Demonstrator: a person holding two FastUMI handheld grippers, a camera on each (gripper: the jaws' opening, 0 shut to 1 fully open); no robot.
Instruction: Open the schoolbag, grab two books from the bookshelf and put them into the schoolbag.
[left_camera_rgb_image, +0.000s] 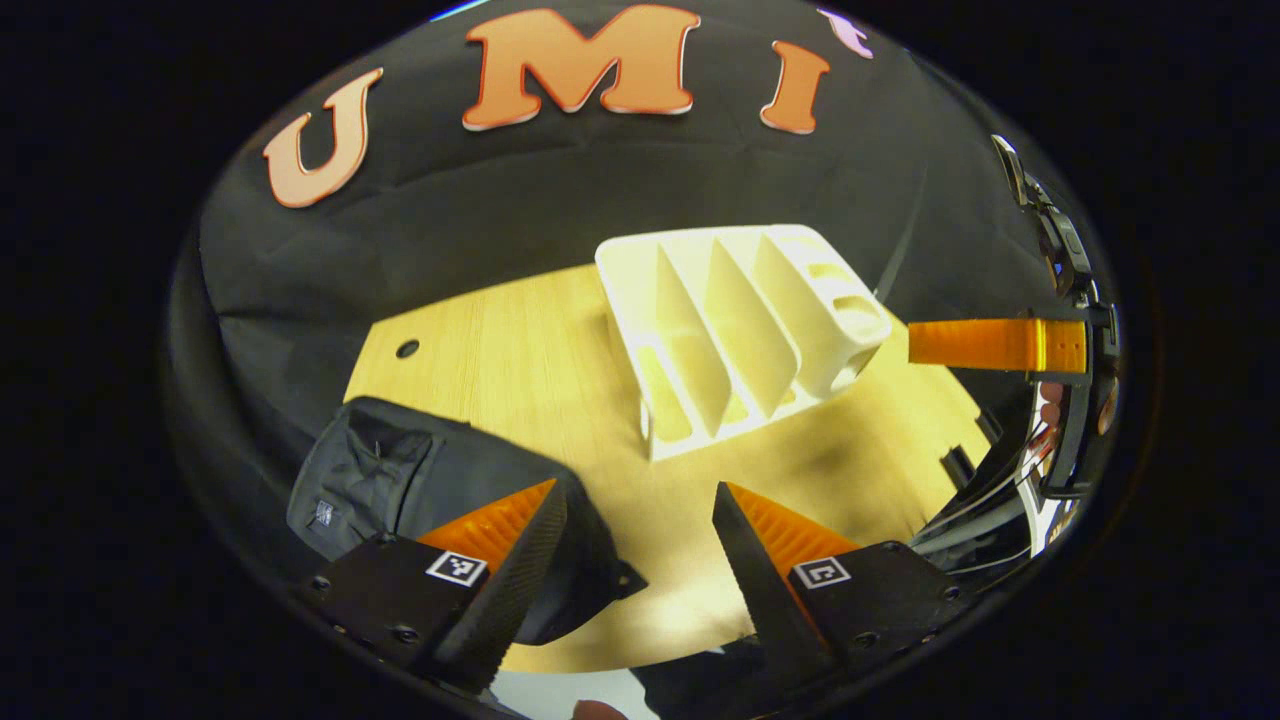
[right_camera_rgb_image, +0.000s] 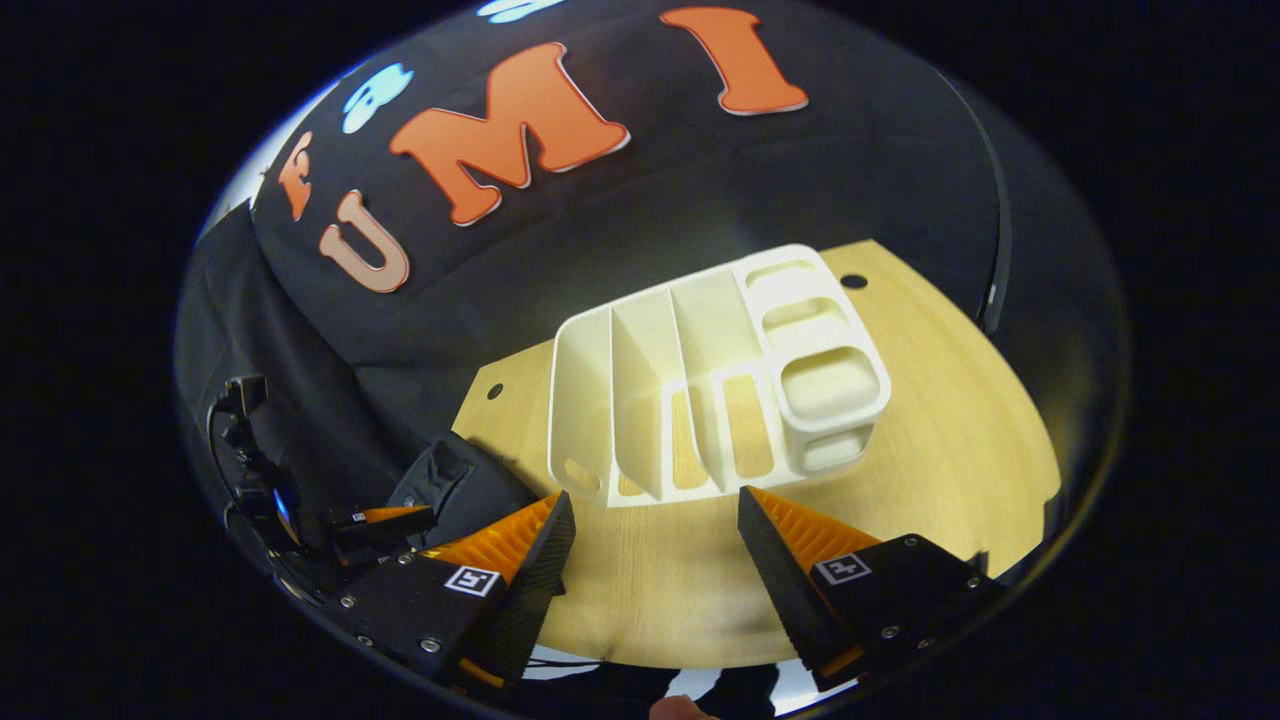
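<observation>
A white slotted bookshelf (left_camera_rgb_image: 740, 330) lies on the wooden table (left_camera_rgb_image: 500, 340), and its slots look empty. In the right gripper view the bookshelf (right_camera_rgb_image: 710, 380) is straight ahead of my right gripper (right_camera_rgb_image: 650, 550), which is open and holds nothing. The black schoolbag (left_camera_rgb_image: 420, 480) lies at the table's near left, partly under the left finger of my left gripper (left_camera_rgb_image: 640, 540), which is open and empty. I cannot tell whether the bag's zip is open. The schoolbag (right_camera_rgb_image: 460, 480) also appears left of the bookshelf in the right gripper view.
A finger of the right gripper (left_camera_rgb_image: 990, 345), held by a hand, reaches in from the right edge beside the bookshelf. The left gripper (right_camera_rgb_image: 380, 518) shows at the far left near the bag. Cables (left_camera_rgb_image: 980, 510) hang off the table's right edge. The table (right_camera_rgb_image: 950, 430) is bare right of the bookshelf.
</observation>
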